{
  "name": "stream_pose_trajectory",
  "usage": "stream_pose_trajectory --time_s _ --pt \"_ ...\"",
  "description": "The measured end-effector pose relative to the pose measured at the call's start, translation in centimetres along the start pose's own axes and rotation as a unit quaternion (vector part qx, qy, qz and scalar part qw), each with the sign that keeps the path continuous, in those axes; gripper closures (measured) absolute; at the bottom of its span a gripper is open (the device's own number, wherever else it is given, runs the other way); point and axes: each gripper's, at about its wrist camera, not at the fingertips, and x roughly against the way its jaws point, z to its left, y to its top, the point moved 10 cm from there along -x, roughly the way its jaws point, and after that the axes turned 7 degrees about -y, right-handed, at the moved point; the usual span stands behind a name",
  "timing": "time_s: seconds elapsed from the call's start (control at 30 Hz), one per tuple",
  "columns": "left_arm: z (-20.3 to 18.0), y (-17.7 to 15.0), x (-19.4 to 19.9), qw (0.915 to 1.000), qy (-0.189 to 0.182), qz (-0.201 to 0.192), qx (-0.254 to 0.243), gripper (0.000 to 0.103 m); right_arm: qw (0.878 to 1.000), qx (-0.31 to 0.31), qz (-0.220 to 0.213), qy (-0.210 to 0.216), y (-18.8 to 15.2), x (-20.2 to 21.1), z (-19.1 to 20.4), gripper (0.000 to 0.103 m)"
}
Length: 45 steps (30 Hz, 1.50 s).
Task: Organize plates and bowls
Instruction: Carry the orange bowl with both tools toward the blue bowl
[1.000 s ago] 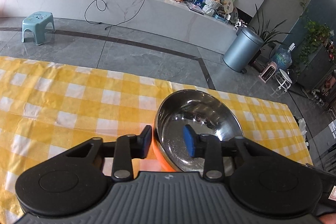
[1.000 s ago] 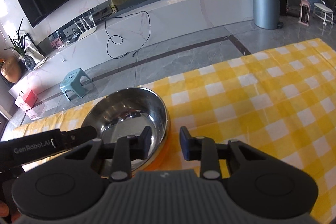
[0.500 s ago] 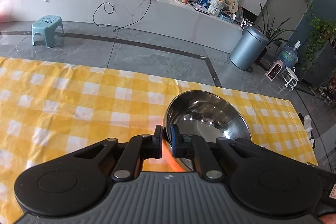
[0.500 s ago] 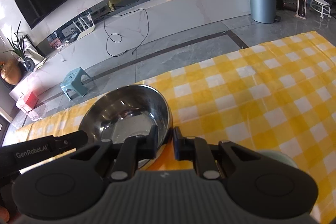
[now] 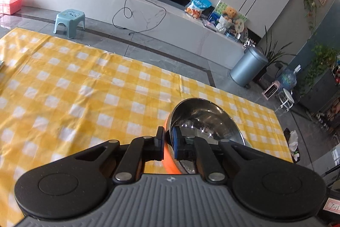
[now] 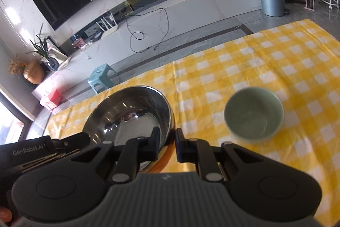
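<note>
A steel bowl with an orange outside [image 5: 204,127] is held up over the yellow checked tablecloth [image 5: 85,99]. My left gripper [image 5: 168,143] is shut on its left rim. My right gripper [image 6: 166,145] is shut on its right rim; the bowl also shows in the right wrist view [image 6: 129,114]. A pale green bowl [image 6: 254,115] stands on the cloth [image 6: 276,69] to the right of the steel bowl, apart from it. The left gripper's body [image 6: 29,152] shows at the left edge of the right wrist view.
The table's far edge runs along a grey tiled floor. Beyond it are a small blue stool [image 5: 70,22], a grey bin [image 5: 247,69] and a long white counter [image 6: 170,20] with cables and clutter.
Both grippers closed on the steel bowl's rim a second ago and have since lifted it. The green bowl has come into the right wrist view.
</note>
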Motion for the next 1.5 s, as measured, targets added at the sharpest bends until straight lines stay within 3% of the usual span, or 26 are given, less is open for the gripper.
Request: stream_pose_trajectory --time_s 0.33,0.67,1.0,1.5 --pt "-0.3 -4.1 6.4 0.9991 -0.016 -0.018 0.035 0.095 1.000 -0.015 -0.011 0.018 -5.5 7.8 -0.1 0.090" --pt "-1.1 -8.3 9.0 0.9980 -0.032 -0.008 0.054 0.095 0.999 -0.026 -0.026 0.015 -8.2 12.6 -2.0 0.090" --pt "-1.5 -11.2 9.1 0.9974 -0.037 0.016 0.059 0.094 0.999 -0.033 -0.032 0.003 -9.3 13.9 -3.6 0.091" --pt "-1.4 -14.3 7.6 0.9965 -0.024 0.060 0.054 0.094 0.999 -0.035 0.000 -0.028 -11.6 12.1 -5.9 0.092"
